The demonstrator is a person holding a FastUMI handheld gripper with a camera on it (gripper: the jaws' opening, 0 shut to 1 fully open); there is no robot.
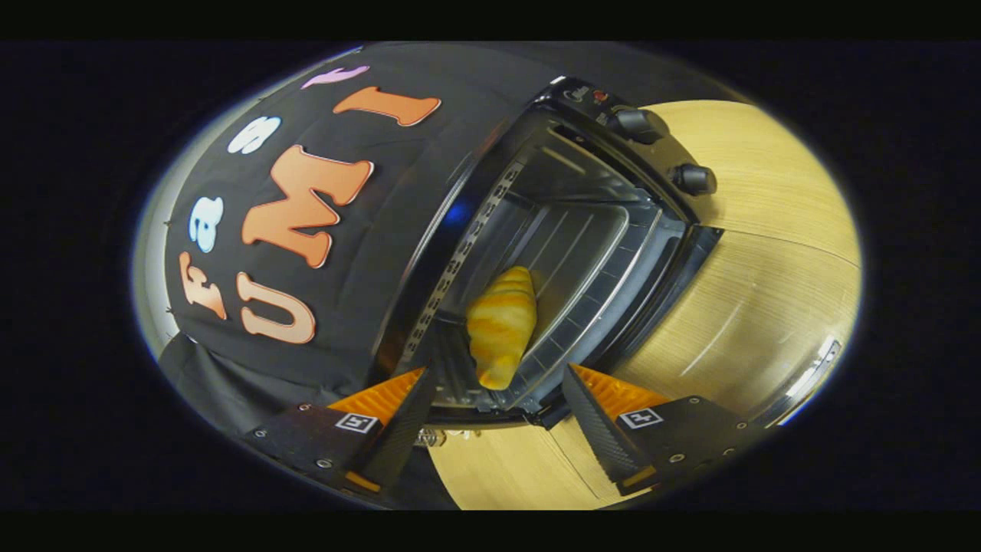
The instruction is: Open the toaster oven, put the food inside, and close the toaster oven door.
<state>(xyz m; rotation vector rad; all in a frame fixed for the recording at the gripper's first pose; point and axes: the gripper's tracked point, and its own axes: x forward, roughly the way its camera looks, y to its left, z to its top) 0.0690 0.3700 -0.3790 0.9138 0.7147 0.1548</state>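
We saw the croissant (502, 326) lying inside the open toaster oven (582, 230), its near end just ahead of our gripper (494, 383), whose fingers stood wide apart, empty.

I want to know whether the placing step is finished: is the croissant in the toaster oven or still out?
In. The croissant lies on the rack inside the open toaster oven, ahead of the open gripper, whose fingers don't touch it.

Toaster oven (552, 230) mouth stands open (croissant (502, 326) partly blocks it) beyond gripper (494, 391) jaws
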